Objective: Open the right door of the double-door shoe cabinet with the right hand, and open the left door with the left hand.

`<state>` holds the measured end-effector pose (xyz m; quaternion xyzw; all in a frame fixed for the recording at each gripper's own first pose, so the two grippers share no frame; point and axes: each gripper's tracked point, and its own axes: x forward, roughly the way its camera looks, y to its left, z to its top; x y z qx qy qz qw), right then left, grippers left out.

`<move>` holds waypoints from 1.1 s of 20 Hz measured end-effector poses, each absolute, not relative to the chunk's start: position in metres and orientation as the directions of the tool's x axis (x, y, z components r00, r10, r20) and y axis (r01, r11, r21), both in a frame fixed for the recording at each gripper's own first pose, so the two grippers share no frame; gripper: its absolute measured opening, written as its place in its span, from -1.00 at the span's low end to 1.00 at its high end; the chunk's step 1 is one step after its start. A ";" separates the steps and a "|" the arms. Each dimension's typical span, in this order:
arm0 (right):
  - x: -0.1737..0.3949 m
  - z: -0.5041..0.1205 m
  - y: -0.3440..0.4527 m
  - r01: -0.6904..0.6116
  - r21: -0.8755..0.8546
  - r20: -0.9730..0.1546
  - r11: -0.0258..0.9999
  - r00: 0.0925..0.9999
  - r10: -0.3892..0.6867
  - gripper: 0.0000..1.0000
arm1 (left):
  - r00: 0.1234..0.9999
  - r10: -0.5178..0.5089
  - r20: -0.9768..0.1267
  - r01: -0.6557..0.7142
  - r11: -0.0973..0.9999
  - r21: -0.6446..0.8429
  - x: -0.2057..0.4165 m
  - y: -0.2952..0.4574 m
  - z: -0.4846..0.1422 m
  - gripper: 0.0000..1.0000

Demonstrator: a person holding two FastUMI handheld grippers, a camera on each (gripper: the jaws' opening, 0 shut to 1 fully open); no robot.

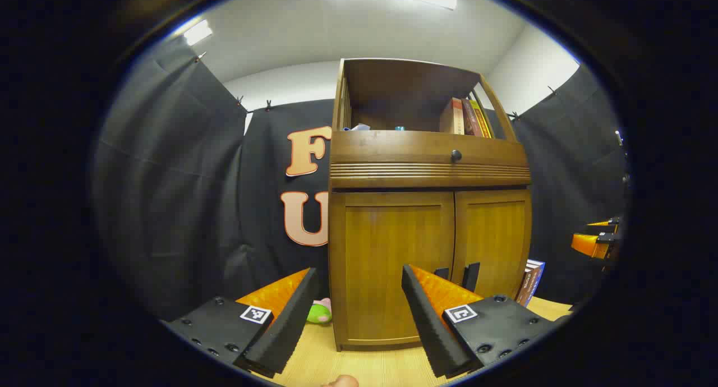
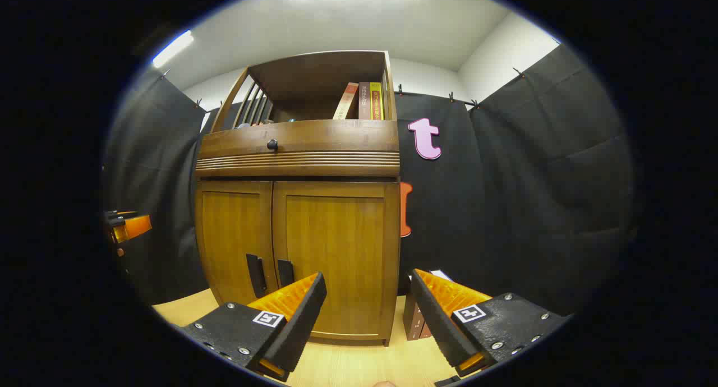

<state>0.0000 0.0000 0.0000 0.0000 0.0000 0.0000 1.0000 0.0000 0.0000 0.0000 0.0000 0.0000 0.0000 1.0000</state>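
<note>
Both doors of the shoe cabinet are shut, and it sits dead center in my left gripper view, a bit left of center in the right gripper view. My left gripper is spread open with nothing between its fingers, hanging in front of the left door — not touching it. My right gripper is open and empty too, lined up low on the right door. The two dark handles sit side by side where the doors meet. Books lean in the open shelf up top.
</note>
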 end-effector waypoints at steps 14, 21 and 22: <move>-0.005 0.005 0.002 -0.011 -0.004 0.010 1.000 1.000 0.011 0.88 | 0.999 -0.004 0.034 0.002 0.999 0.047 -0.011 -0.014 0.014 0.90; 0.011 -0.019 0.030 -0.040 -0.008 -0.014 0.999 0.999 0.040 1.00 | 1.000 -0.008 0.014 0.008 1.000 0.025 -0.008 -0.011 0.004 0.90; 0.016 -0.024 0.037 -0.046 -0.003 -0.016 0.999 0.999 0.046 0.89 | 1.000 -0.006 0.011 0.006 1.000 0.021 -0.008 -0.010 0.003 0.90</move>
